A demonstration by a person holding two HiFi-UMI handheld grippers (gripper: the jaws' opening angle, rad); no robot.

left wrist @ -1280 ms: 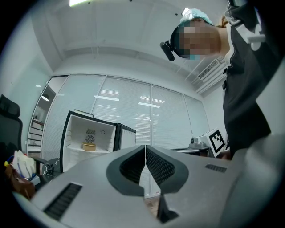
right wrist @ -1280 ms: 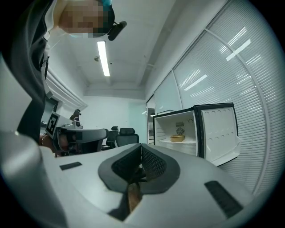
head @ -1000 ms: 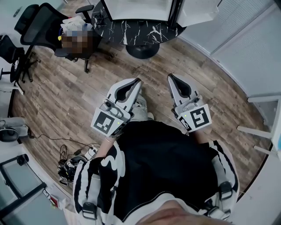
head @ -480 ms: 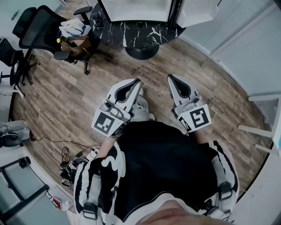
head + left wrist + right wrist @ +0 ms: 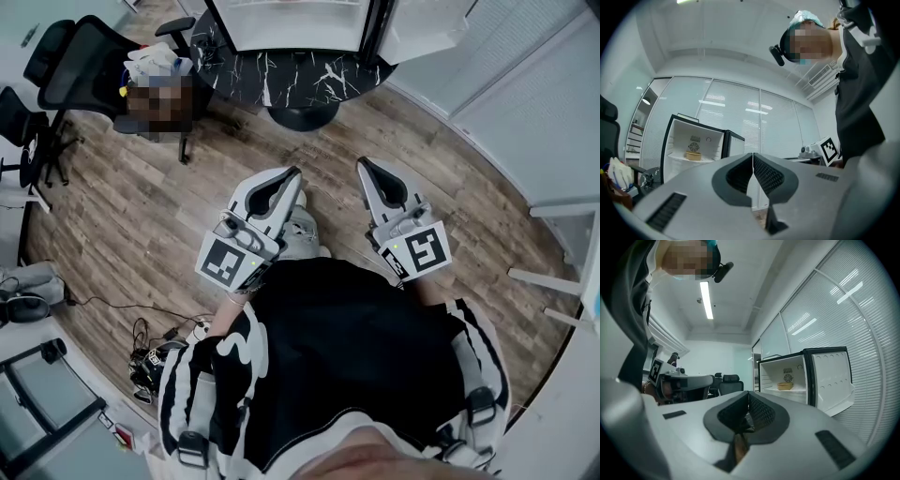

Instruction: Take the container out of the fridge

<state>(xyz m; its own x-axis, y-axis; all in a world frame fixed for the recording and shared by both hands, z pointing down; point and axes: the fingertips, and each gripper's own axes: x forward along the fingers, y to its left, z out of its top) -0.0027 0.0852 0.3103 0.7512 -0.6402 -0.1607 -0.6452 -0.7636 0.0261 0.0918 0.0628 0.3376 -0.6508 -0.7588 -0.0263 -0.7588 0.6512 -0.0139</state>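
A small fridge [image 5: 696, 147] stands open some way ahead, its door [image 5: 833, 380] swung to the right. On its white shelf sits a tan round container [image 5: 693, 156], also seen as the container [image 5: 785, 386] in the right gripper view. My left gripper [image 5: 296, 172] and right gripper [image 5: 361, 163] are both held close to the person's body over the wooden floor, pointing toward the fridge and far from it. Both are shut with nothing between the jaws.
The fridge rests on a round black marble-patterned table [image 5: 281, 70]. A black office chair [image 5: 89, 66] with bags on it stands at the left. Cables and a power strip [image 5: 164, 352] lie on the floor at lower left. A white frame [image 5: 562, 272] is at the right.
The view has shifted slightly; the table and chair sit a little higher in the head view. Both grippers stay shut and hold their place.
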